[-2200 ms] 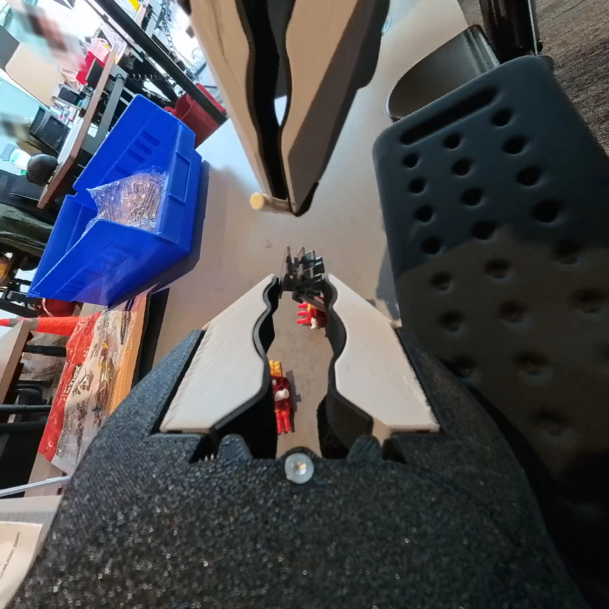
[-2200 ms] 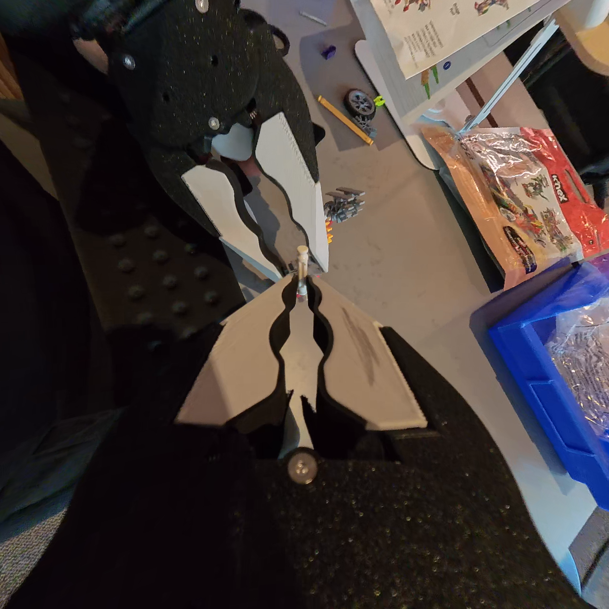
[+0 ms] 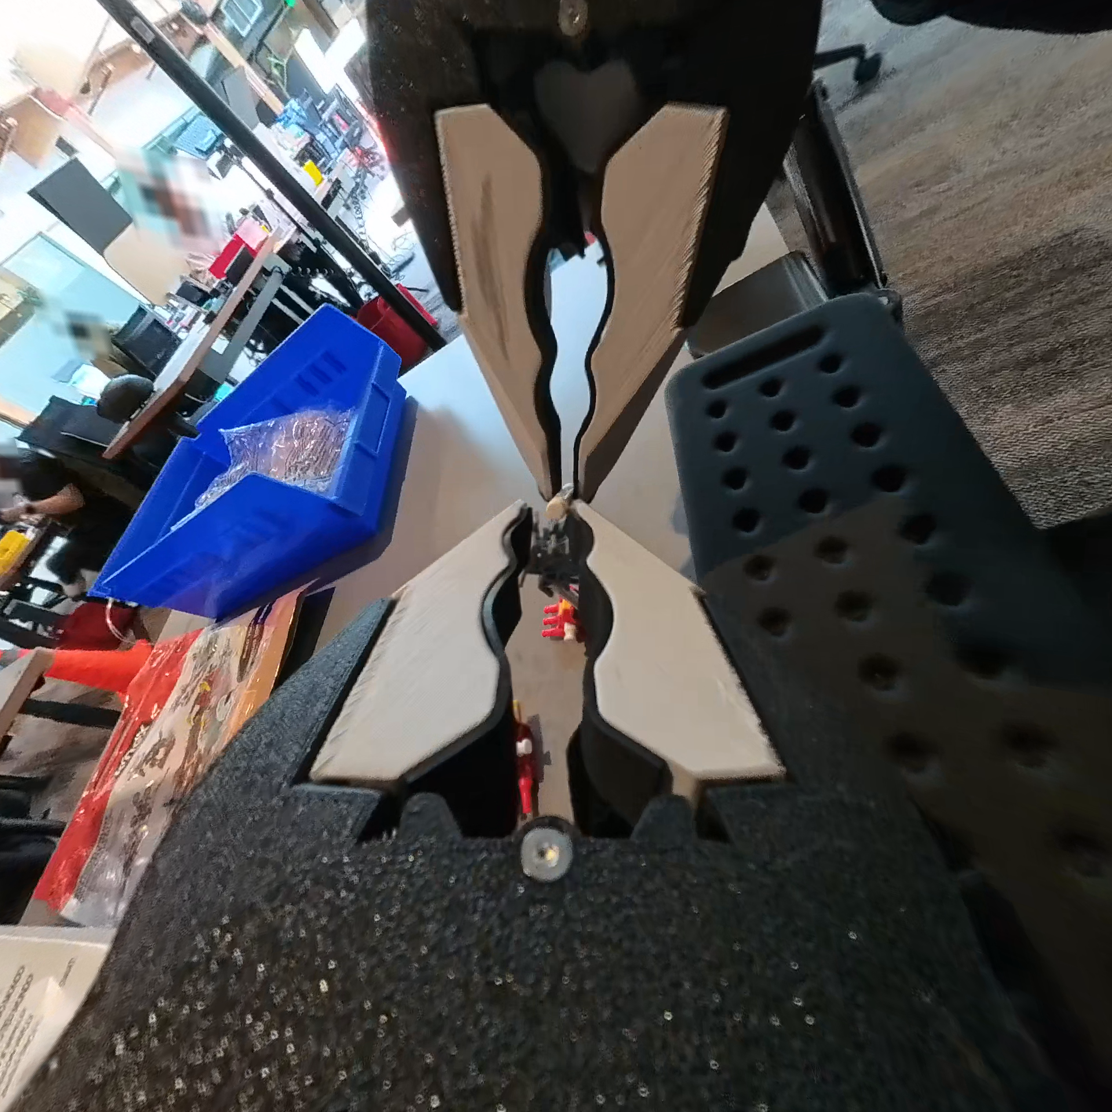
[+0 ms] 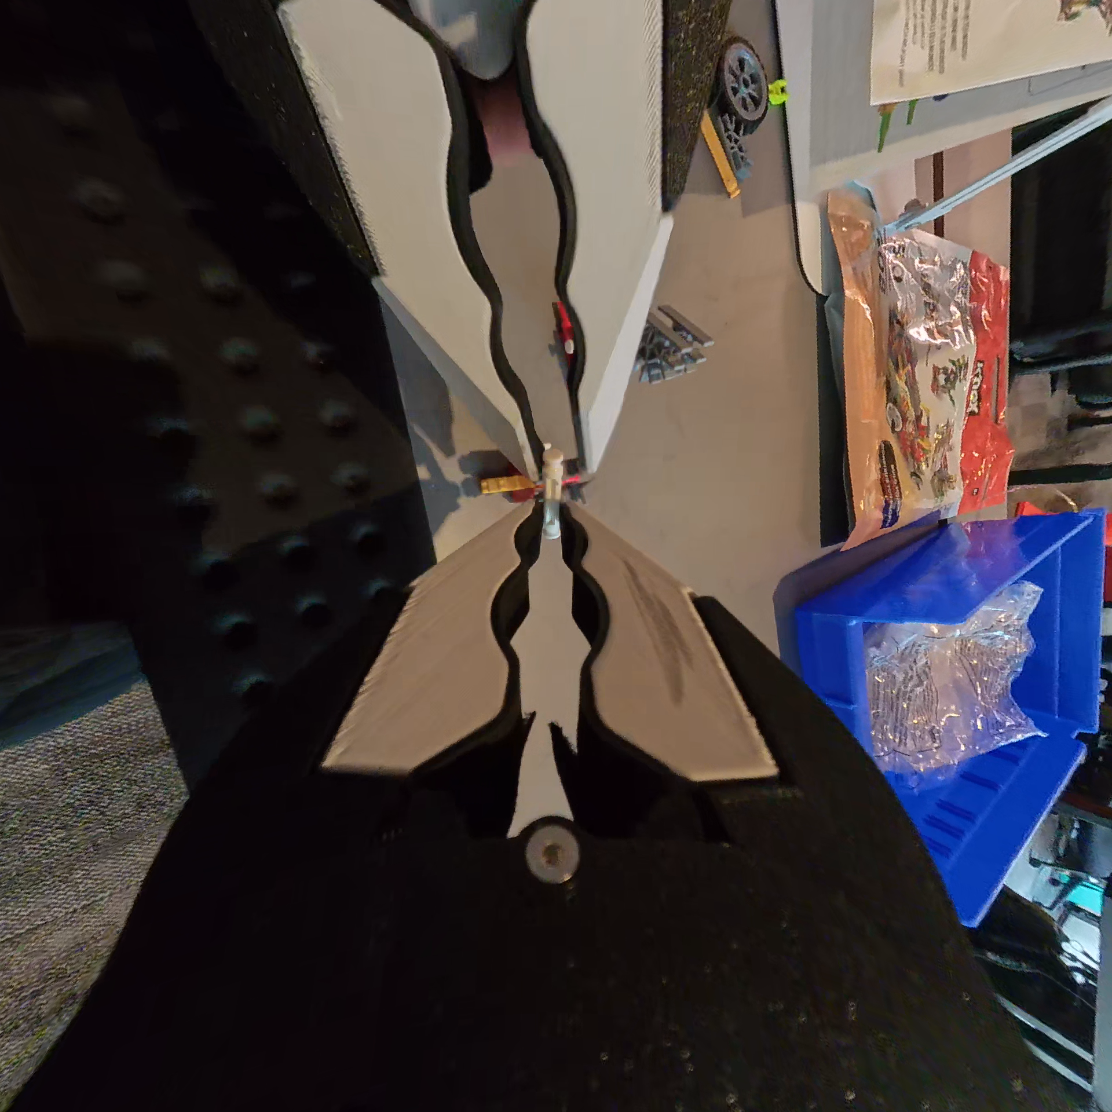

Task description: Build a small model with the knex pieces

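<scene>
Your right hand-held gripper (image 4: 550, 511) pinches a small white rod (image 4: 551, 481); your left hand-held gripper (image 3: 550, 523) clamps a dark toy assembly (image 3: 553, 550). Tip to tip above the worktop (image 4: 710, 457), unjoined.

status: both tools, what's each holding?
Right tool shut on white rod. Left tool shut on black connector piece. Tips nearly meeting above the table. Nothing between.
</scene>
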The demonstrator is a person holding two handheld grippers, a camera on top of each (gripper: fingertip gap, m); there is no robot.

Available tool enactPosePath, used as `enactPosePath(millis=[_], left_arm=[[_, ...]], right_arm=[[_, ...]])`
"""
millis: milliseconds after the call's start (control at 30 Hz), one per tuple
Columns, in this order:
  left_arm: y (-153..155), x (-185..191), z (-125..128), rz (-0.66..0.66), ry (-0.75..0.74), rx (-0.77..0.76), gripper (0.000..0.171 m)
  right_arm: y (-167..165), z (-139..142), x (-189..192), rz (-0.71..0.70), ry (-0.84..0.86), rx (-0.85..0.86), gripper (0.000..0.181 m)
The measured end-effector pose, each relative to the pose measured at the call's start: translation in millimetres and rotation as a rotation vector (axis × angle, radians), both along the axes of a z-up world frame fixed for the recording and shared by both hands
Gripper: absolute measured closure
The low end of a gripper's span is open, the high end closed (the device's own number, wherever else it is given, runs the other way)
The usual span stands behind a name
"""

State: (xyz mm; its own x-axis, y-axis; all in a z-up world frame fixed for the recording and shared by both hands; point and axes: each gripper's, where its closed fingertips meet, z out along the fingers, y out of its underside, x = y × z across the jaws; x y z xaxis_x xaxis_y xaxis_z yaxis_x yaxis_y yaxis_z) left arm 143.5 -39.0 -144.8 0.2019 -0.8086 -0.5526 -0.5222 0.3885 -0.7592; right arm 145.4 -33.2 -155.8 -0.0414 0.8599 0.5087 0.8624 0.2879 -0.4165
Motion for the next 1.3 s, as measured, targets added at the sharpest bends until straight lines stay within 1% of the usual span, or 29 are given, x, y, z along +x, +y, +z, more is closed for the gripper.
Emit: enactPosePath(millis=[67, 267, 367, 433, 467, 600, 700, 833, 933, 1067, 1200, 1300], left_arm=[[-3, 1, 1, -0.016, -0.003, -0.004, 0.166], [-4, 1, 4, -0.009, -0.016, 0.0, 0.167], [-3, -1, 6, -0.005, -0.039, -0.007, 0.167], [-2, -2, 8, -0.005, -0.059, -0.02, 0.167], [-2, -3, 11, -0.008, -0.08, -0.024, 0.167], [-4, -5, 18, -0.033, -0.138, -0.055, 0.167], [-5, -5, 20, -0.042, -0.158, -0.069, 0.167], [-3, -6, 21, -0.046, -0.181, -0.094, 0.167], [-1, -7, 14, -0.044, -0.169, -0.133, 0.167], [1, -7, 4, -0.024, -0.12, -0.145, 0.166], [8, -9, -6, 0.018, -0.077, -0.165, 0.166], [10, -9, -12, 0.041, -0.04, -0.148, 0.165]], right_arm=[[0, 1, 0, 0.001, -0.012, 0.016, 0.176], [1, 4, -2, 0.0, 0.01, 0.012, 0.176], [2, 7, -3, -0.008, 0.075, -0.031, 0.174], [4, 7, -2, -0.028, 0.123, -0.073, 0.162], [4, 7, -1, -0.03, 0.146, -0.105, 0.161], [-3, 13, -5, -0.006, 0.314, -0.264, 0.162], [-1, 19, -3, -0.006, 0.418, -0.334, 0.172], [-1, 24, -2, -0.003, 0.511, -0.406, 0.174], [0, 20, -2, -0.01, 0.531, -0.439, 0.174], [1, 11, -1, -0.016, 0.501, -0.433, 0.175], [2, 11, -1, -0.016, 0.504, -0.443, 0.176], [4, 7, -2, -0.014, 0.487, -0.445, 0.176]])
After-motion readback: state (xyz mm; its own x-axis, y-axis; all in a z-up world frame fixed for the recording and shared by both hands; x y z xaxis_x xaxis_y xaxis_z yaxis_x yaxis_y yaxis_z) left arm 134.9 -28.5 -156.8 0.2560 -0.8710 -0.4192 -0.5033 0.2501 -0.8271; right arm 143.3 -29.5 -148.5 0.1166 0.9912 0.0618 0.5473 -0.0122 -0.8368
